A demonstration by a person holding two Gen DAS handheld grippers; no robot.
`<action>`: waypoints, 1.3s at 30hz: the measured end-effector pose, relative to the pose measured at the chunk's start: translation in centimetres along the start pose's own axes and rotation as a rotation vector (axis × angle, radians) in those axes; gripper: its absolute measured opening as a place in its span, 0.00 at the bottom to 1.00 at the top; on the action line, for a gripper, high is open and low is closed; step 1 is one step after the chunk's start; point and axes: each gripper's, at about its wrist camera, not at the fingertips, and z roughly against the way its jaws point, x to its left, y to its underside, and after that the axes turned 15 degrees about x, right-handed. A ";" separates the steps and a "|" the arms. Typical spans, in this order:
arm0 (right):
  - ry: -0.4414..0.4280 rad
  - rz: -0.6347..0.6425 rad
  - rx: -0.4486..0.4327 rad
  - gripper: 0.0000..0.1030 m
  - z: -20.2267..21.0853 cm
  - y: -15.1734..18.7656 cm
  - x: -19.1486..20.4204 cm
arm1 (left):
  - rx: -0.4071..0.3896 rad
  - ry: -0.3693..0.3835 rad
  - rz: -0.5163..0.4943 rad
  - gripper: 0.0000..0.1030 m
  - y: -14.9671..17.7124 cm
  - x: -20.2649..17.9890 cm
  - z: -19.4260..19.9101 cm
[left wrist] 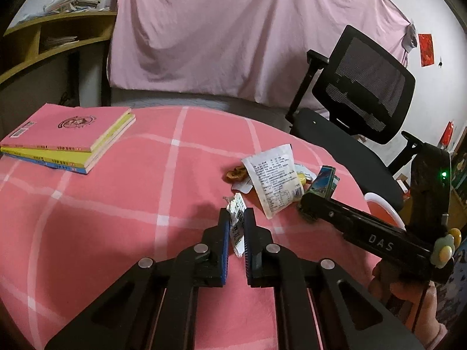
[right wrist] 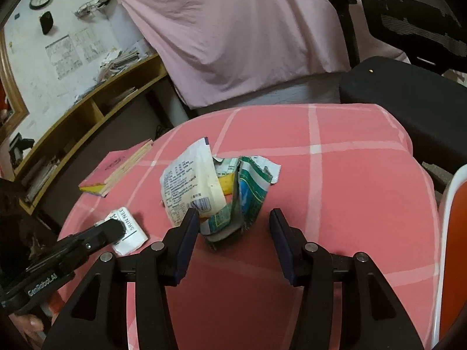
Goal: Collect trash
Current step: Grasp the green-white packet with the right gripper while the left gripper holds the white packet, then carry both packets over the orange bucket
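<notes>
My left gripper [left wrist: 237, 213] is shut on a small white printed wrapper [left wrist: 237, 229] just above the pink checked cloth [left wrist: 102, 210]. The right wrist view shows that wrapper [right wrist: 131, 230] pinched at the lower left. Beyond it lies a heap of trash: a large white printed sachet [left wrist: 274, 180], a crumpled green and white packet [right wrist: 251, 186], something yellow [right wrist: 226, 185] and a brown scrap [left wrist: 235, 173]. My right gripper [right wrist: 234, 213] stands open with the near end of the green packet between its fingers. Its left finger [right wrist: 189, 227] is at the sachet's edge.
A stack of books [left wrist: 67, 137] lies at the cloth's far left. A black office chair [left wrist: 362, 102] stands past the far right edge, before a hanging pink sheet [left wrist: 233, 29]. An orange container with a white rim [right wrist: 455, 233] is at the right. A wooden shelf [right wrist: 87, 108] lines the left wall.
</notes>
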 end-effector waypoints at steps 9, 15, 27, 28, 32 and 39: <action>-0.028 0.017 -0.027 0.15 0.7 0.7 -0.1 | -0.014 -0.001 -0.006 0.04 0.4 -0.5 0.1; -0.022 0.038 -0.062 0.09 1.7 1.7 0.4 | -0.029 -0.010 -0.027 0.03 1.1 -1.3 0.6; -0.010 0.115 -0.274 0.09 6.2 4.2 1.9 | -0.133 -0.027 -0.119 0.02 2.3 -3.8 2.9; -0.008 0.123 -0.298 0.09 6.7 4.5 2.0 | -0.147 -0.026 -0.131 0.02 2.4 -4.2 3.2; 0.041 0.171 -0.408 0.09 9.0 5.7 2.8 | -0.206 -0.029 -0.184 0.02 2.4 -5.6 4.4; 0.136 0.194 -0.583 0.09 12.7 7.5 2.1 | -0.339 -0.017 -0.296 0.02 2.5 -9.4 6.3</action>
